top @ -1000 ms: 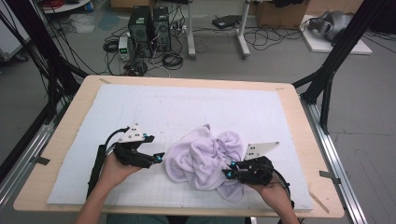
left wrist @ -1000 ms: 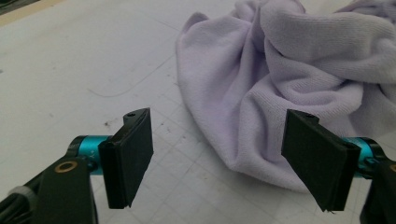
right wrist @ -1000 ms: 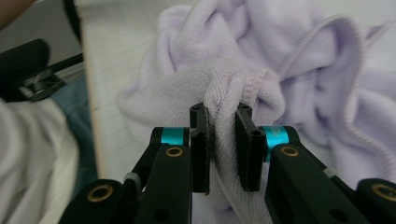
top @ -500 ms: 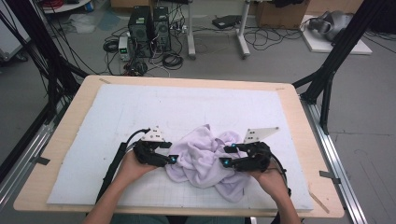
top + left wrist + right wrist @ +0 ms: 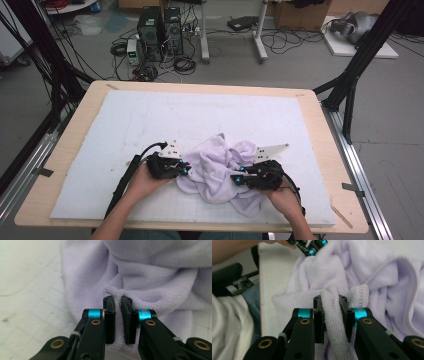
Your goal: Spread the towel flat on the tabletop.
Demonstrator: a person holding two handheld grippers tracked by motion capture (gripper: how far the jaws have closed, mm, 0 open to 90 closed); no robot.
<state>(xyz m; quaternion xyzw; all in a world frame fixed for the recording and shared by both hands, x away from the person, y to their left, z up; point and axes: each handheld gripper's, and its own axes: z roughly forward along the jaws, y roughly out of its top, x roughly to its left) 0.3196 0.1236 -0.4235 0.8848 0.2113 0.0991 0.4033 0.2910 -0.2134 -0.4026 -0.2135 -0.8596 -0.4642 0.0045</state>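
Both tongs, left tongs (image 5: 186,171) and right tongs (image 5: 239,178), have just closed, each pinching a fold of the crumpled lilac towel (image 5: 215,167) at opposite sides, likely to spread it over the bench (image 5: 125,95).

The towel (image 5: 220,170) is pale lilac terry with a stitched hem; each hand-held gripper (image 5: 117,315) is black with turquoise bands and brass rivets; the worktop (image 5: 320,125) is light wood under a white, faintly gridded mat (image 5: 150,120)
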